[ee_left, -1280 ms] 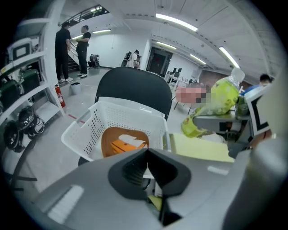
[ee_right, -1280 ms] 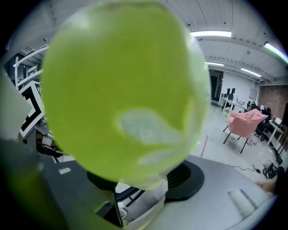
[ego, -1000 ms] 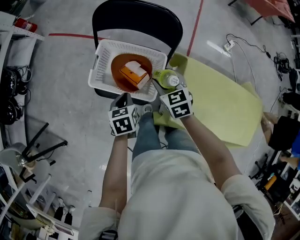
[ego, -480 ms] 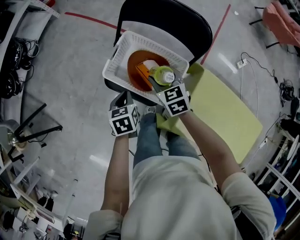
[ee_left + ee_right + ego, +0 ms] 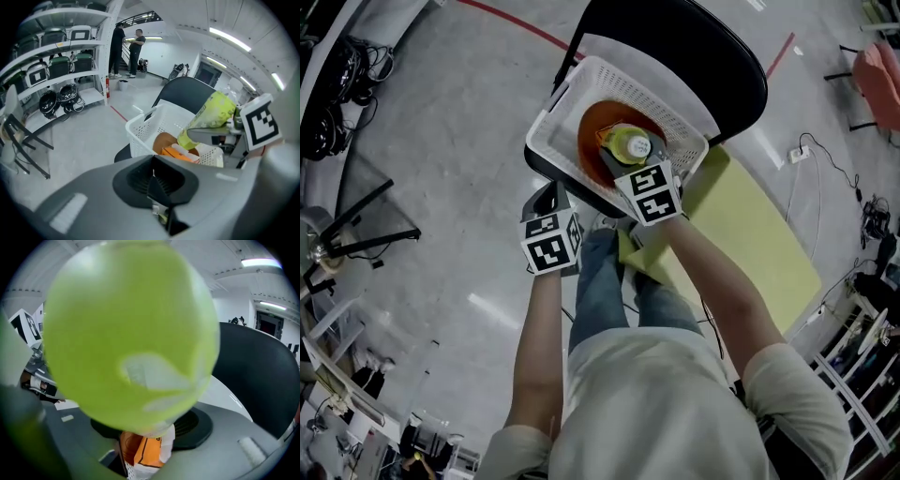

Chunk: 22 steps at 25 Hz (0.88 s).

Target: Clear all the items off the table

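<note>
1. Whereas a second ago the lime-green bottle (image 5: 630, 145) hung at the near corner of the white basket (image 5: 564, 101), over the edge of the yellow-green table (image 5: 750, 234), the head view now has it above the orange bowl (image 5: 595, 131) inside that basket; the right gripper (image 5: 628, 164) has carried it there with its jaws set wide and pressed on the bottle's sides, no wider or narrower than before; the left gripper (image 5: 551, 199) has stayed shut with nothing in it, low beside the person's knee and clear of the basket; the basket sits on the black chair (image 5: 694, 47), just beside the table.
2. From the left gripper view, its own jaws meet tip to tip with nothing between them; beyond them the bottle leans, cap end up, above the basket's rim, held in the right gripper's grey jaws; an orange carton (image 5: 180, 153) lies in the bowl directly under it; I cannot tell whether the bottle touches anything below.
3. Through the right gripper view, the bottle fills nearly the whole picture, clamped between the spread jaws, with the carton showing beneath its lower end; judging by this, the bottle is off the table and placed for release, so what remains for it is to lower and let go; it may tip against the carton, being round and tall.
</note>
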Motion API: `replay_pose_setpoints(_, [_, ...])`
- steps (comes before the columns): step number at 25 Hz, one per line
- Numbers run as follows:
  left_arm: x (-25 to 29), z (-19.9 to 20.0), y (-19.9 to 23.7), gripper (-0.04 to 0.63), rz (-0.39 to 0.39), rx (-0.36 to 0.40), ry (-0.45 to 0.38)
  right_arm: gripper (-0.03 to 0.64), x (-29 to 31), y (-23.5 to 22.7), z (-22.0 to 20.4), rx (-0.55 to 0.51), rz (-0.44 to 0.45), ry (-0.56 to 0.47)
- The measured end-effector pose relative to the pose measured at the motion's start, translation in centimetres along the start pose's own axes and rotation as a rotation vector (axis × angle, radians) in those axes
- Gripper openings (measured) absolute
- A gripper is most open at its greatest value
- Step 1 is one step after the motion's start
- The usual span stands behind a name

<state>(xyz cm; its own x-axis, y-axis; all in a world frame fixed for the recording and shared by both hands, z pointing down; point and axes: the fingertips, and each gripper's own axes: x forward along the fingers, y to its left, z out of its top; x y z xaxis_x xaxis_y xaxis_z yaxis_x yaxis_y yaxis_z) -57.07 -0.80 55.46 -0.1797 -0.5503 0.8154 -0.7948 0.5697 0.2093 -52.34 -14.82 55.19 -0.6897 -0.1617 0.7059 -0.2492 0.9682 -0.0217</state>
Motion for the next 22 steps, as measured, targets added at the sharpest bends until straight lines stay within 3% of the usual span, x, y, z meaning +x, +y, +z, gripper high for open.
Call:
replay_pose_setpoints(11, [2.1,-1.3,2.1,0.009,0.039,-0.063,-0.010,0.264,5.9,1.7,-0.3,-0.040,0.081,0.011])
replay_pose_setpoints(22, [3.8,-4.0,5.0,0.009,0.086,-0.120,0.012,0.264,12.0,5.4,-0.3,-0.168,0.193,0.021])
